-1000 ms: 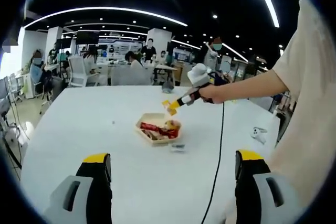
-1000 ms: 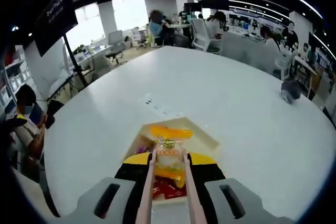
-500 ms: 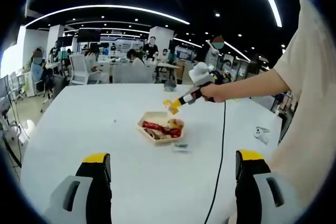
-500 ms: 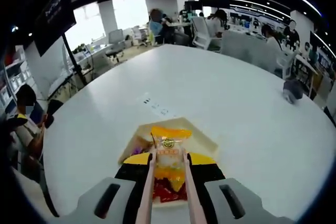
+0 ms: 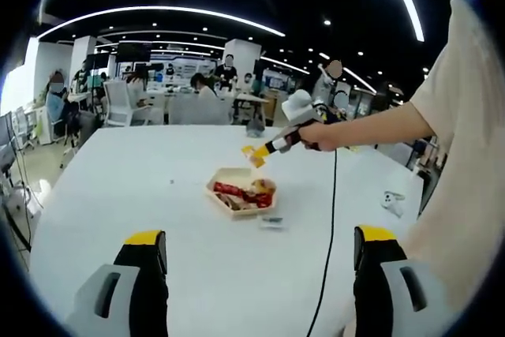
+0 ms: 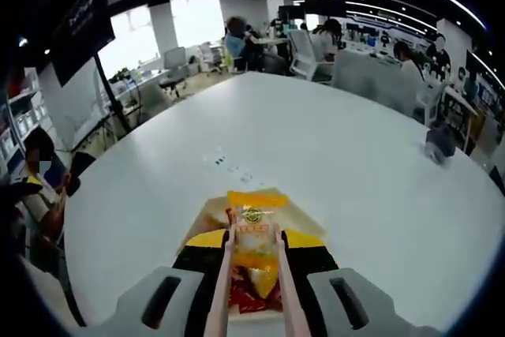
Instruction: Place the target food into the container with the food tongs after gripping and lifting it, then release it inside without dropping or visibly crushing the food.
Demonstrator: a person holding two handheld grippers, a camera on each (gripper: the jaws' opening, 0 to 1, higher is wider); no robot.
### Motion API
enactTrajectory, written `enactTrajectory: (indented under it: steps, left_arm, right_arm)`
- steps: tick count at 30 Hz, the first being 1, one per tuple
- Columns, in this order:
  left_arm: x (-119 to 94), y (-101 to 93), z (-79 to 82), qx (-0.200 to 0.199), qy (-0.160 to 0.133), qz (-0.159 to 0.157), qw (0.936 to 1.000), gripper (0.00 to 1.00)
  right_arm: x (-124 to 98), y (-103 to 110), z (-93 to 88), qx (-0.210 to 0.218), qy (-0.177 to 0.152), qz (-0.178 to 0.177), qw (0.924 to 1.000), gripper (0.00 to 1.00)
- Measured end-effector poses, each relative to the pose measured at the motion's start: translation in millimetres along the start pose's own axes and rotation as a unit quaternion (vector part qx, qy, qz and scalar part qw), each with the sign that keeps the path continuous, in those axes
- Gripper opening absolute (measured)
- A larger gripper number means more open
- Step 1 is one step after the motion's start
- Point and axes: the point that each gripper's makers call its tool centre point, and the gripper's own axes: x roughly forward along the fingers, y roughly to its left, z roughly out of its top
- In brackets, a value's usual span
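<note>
Right gripper view, near to far: right gripper [image 6: 254, 252] at bottom centre, jaws squeezing pale pink food tongs [image 6: 218, 297]. Tongs narrow, tips pinching a yellow-orange snack packet [image 6: 254, 233] w/ clear middle, held upright in the air. Just behind/below the packet: beige container [image 6: 304, 219] on white table [image 6: 355, 163], red wrappers inside [image 6: 251, 293]. Farther off, upper frame: office desks, chairs, seated people.

Left gripper view: left gripper [image 5: 260, 262] at bottom, black-yellow jaws wide apart, nothing betw. them. Mid-frame: container [image 5: 215, 185] on table [image 5: 118, 187] holding red and yellow packets; a small packet [image 5: 268, 223] lies on the table just beside its near edge. Above the container, centre: snack packet [image 5: 254, 153] hangs in the tongs, clear of the rim. Person's hand [image 5: 319, 136] holds right gripper [image 5: 278, 144], arm coming in from right. Small white object [image 5: 390, 202] at table's right.
</note>
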Motion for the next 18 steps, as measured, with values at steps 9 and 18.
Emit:
enactTrajectory:
  steps: [9, 18]
  left_arm:
    - [-2, -1.7, 2.8, 0.001, -0.006, 0.000, 1.0000, 0.99]
    - [-5, -2.7, 2.8, -0.002, -0.012, 0.001, 0.9999, 0.99]
  right_arm:
    - [-4, 0, 11.8, -0.007, -0.011, -0.003, 0.9999, 0.26]
    - [-10, 3, 12.2, -0.023, -0.021, -0.012, 0.9994, 0.28]
